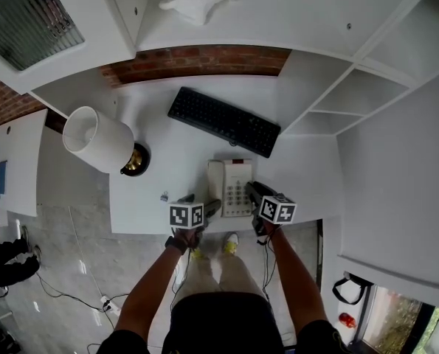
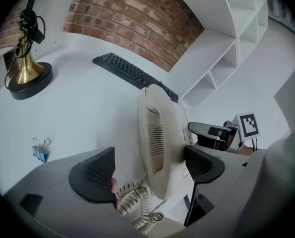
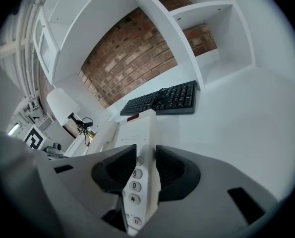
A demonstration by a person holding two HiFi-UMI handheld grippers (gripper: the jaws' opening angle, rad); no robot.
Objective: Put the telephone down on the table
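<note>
Stretching widest, the white tabletop (image 1: 167, 169) carried a lamp (image 1: 97, 139) by its left edge and a black keyboard (image 1: 223, 121) toward its back edge. The telephone (image 1: 230, 186) sat at the near edge, about midway along it, with the handset (image 2: 159, 138) in its cradle. Your right gripper (image 3: 146, 165) was clamped on the telephone's right side, one pad over the keypad and the other against the outer wall. Your left gripper (image 2: 149, 167) had its jaws apart around the handset, the right pad just beside it and the left pad well clear, with the coiled cord (image 2: 132, 202) below. A small blue binder clip (image 2: 40, 150) lay near the front edge, left of the telephone.
</note>
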